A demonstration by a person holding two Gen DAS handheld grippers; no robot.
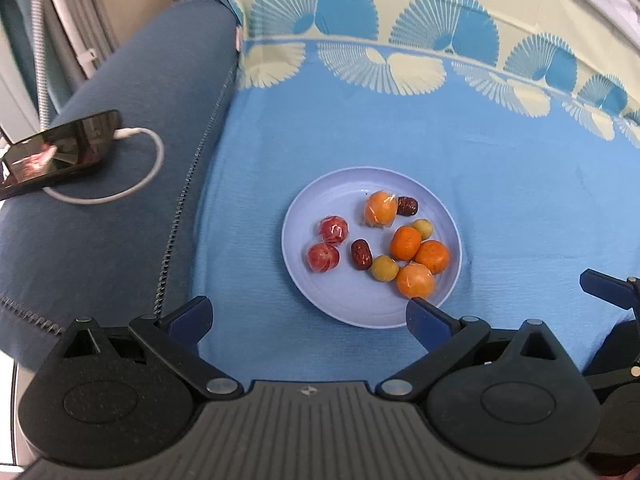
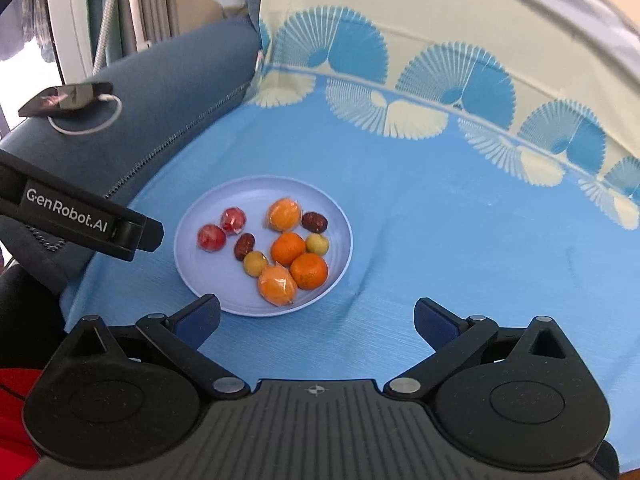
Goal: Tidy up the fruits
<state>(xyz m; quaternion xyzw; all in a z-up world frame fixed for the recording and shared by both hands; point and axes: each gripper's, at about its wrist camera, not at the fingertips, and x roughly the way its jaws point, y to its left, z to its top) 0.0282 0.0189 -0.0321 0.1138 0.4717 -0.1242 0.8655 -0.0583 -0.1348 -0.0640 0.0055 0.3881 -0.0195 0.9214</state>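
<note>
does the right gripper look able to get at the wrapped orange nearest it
Probably yes: the right gripper is open and empty, and the wrapped orange lies at the plate's near rim with nothing between.

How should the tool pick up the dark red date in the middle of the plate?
Probably from above, pinching the dark red date across its narrow middle. It lies flat and long on the plate, with a yellow-green fruit close beside one end.

Plate (image 1: 320, 208): four oranges (image 1: 405, 243), two red fruits (image 1: 323, 257), two dates (image 1: 361, 255), two green fruits (image 1: 385, 268).
</note>
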